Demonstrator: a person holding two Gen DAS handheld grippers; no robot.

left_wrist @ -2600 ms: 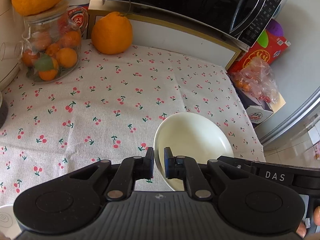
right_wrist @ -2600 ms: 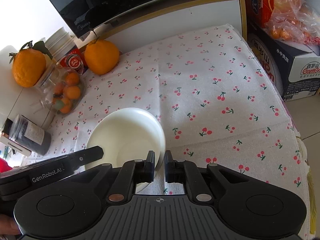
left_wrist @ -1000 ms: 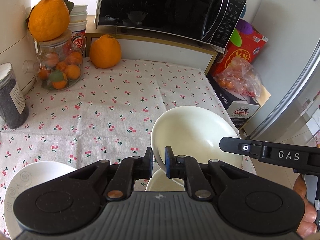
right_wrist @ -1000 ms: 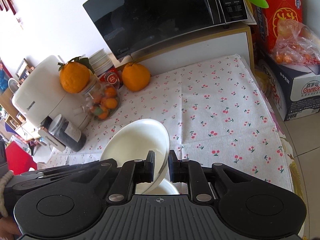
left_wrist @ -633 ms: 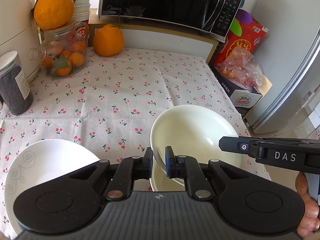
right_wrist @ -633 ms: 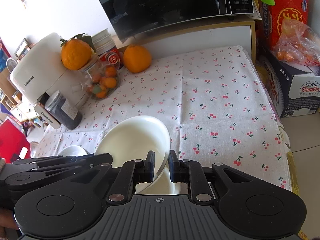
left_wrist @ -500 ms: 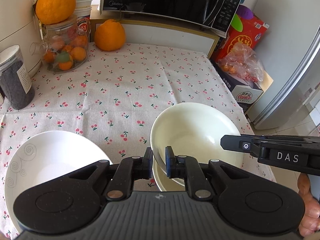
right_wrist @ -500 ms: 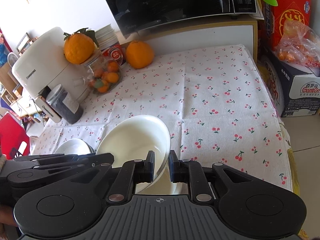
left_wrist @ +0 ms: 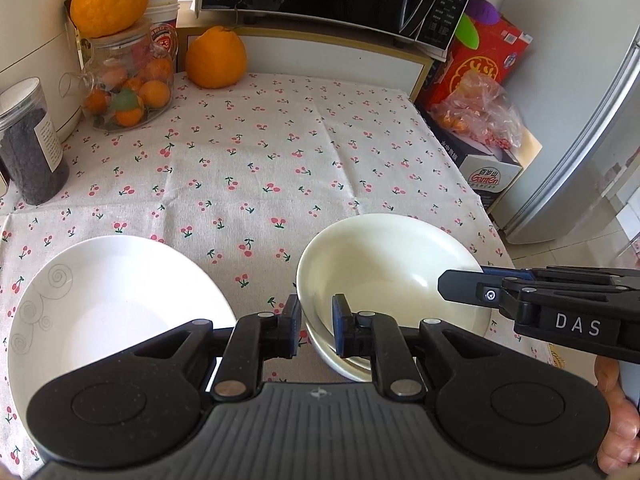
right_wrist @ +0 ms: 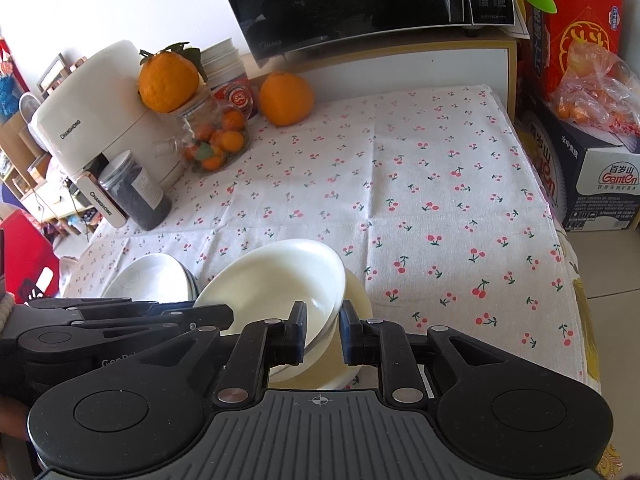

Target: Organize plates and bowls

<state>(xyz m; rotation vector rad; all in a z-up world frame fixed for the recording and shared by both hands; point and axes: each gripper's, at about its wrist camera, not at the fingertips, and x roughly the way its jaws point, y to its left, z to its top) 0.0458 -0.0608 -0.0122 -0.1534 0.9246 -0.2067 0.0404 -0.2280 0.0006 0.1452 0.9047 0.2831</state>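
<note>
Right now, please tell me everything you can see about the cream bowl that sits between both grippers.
The cream bowl is round, glossy and plain, ceramic by its look, and empty. It sits slightly tilted in a similar bowl on the cherry-print tablecloth, near the table's front edge, right of the white plate. The left gripper straddles its left rim. The right gripper straddles the opposite rim, its jaws opening. Whether the pads touch is unclear.

A table under a cherry-print tablecloth (left_wrist: 280,152) carries, beyond the white plate (left_wrist: 108,300) at its near edge: a dark-filled canister (left_wrist: 28,144), a glass jar of small oranges (left_wrist: 128,84) and a large orange (left_wrist: 216,58); right of the plate, stacked cream bowls (left_wrist: 384,264)
</note>
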